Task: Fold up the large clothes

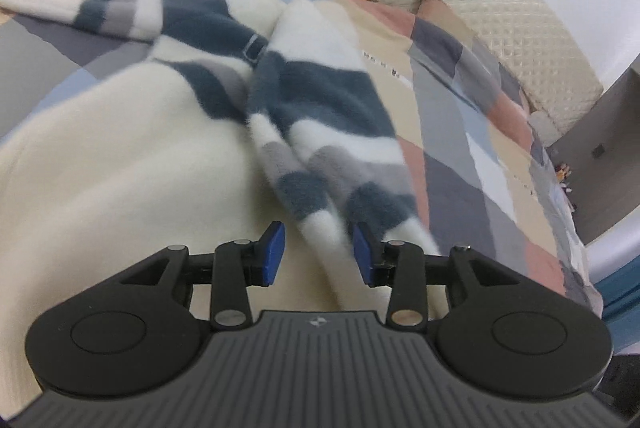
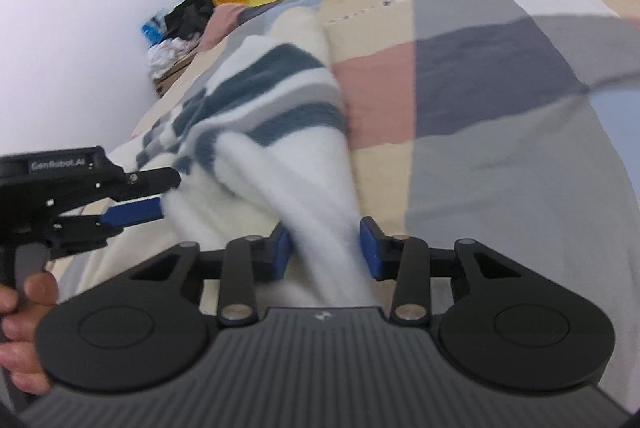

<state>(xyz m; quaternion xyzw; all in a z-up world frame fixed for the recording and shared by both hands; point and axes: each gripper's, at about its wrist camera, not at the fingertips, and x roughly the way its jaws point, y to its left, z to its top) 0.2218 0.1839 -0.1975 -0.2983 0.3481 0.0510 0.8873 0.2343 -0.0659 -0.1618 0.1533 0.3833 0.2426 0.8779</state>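
Far left in my left wrist view, one striped sleeve [image 1: 100,2] of the sweater [image 1: 120,164] lies stretched out flat across the patchwork quilt [image 1: 472,132], and the cream body fills the near ground. Further right, the other sleeve [image 1: 320,132] is folded in over the body, its white cuff end running down between the pads of my left gripper [image 1: 319,253]; the jaws stand partly apart with gaps on both sides, so I read that gripper as holding nothing. In the right wrist view, the left gripper [image 2: 160,194] shows at the left edge, a hand [image 2: 24,312] on its handle, tips at the cream knit. To its right, my right gripper [image 2: 326,250] is partly closed around a thick white fold of the sweater [image 2: 280,100]; the left pad seems to touch, the right shows a sliver of gap, so I cannot tell if it grips. I judge one sleeve is folded; next, bring the far sleeve across.
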